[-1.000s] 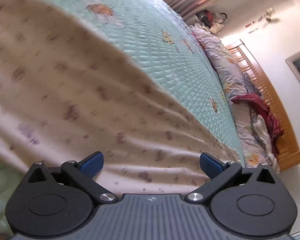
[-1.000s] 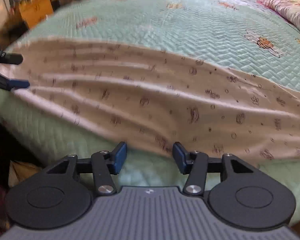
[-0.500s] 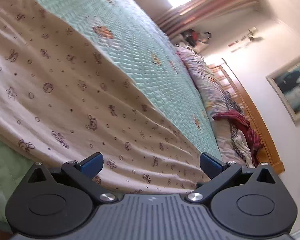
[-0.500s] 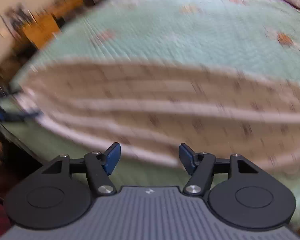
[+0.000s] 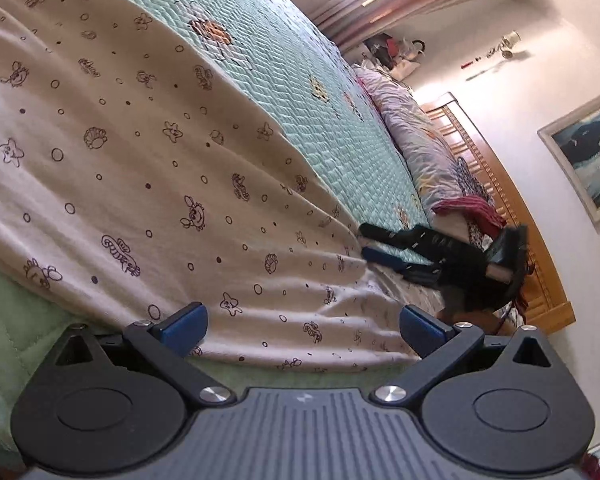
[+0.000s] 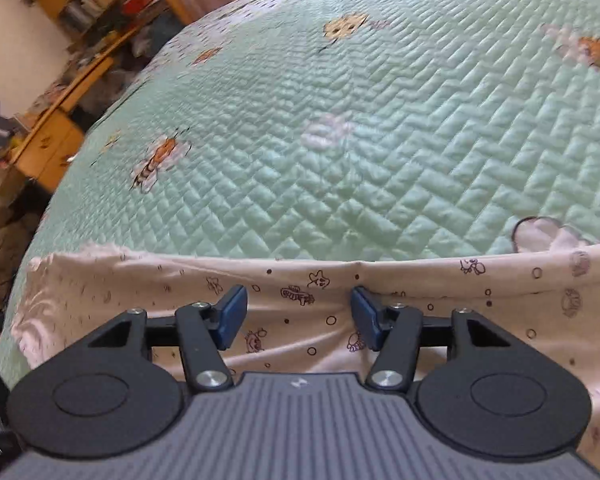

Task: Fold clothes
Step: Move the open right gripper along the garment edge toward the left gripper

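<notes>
1. While both tools sit at the near bed edge, the left gripper (image 5: 300, 326) stands wide open, nothing between its pads; the cloth's (image 5: 148, 168) near hem lies just ahead of it.
2. Right gripper (image 6: 298, 316): jaws have just been closing a little, now half open and empty, poised over the cloth's far edge.
3. Cloth runs long-axis left to right across the quilt (image 6: 380, 120); the right gripper looks nearer an edge to grab.
4. Far: pillows (image 5: 412, 136), headboard (image 5: 500, 184).
</notes>
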Available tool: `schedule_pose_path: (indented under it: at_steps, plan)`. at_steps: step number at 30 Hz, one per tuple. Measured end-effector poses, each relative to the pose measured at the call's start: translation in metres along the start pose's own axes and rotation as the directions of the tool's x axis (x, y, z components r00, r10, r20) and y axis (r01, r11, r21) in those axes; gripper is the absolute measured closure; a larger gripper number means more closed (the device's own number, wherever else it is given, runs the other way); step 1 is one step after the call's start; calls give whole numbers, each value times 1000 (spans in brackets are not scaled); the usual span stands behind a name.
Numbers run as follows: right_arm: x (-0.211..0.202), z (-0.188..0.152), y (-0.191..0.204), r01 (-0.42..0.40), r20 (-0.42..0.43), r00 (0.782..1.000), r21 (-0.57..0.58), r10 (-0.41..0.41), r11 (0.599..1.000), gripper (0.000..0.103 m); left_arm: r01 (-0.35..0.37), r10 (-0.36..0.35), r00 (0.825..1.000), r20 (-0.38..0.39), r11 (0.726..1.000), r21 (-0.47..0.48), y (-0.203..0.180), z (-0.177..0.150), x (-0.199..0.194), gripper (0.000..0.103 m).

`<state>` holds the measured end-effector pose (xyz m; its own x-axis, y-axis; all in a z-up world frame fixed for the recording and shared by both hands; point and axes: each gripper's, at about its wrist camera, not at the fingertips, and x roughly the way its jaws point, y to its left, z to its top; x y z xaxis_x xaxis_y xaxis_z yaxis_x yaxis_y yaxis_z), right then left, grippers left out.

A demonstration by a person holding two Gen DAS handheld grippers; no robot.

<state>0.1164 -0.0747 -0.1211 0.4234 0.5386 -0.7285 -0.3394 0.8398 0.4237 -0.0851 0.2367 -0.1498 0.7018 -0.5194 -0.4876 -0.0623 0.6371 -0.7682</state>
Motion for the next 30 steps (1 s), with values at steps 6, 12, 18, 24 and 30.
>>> schedule_pose_path:
  at_steps: [6, 12, 18, 24, 30]
  plan:
    - [7, 5, 58, -169, -6, 985, -192, 171, 967, 42, 32, -32, 999, -3, 999, -23, 3, 5, -5, 1]
    - [38, 12, 63, -295, -70, 955, -84, 290, 952, 42, 67, -67, 993, 100, 998, 4, -2, 21, -38, 1]
    - [62, 51, 66, -565, -89, 809, 154, 581, 811, 23, -66, 57, 991, 119, 995, 71, -2, 51, -18, 1]
    - [120, 82, 80, -562, -232, 768, 200, 597, 802, 22, -81, 79, 994, 75, 996, 32, 18, 55, 7, 1]
    - [131, 76, 101, -627, -387, 664, 178, 640, 759, 22, -48, 47, 997, 69, 999, 13, 28, 56, 7, 1]
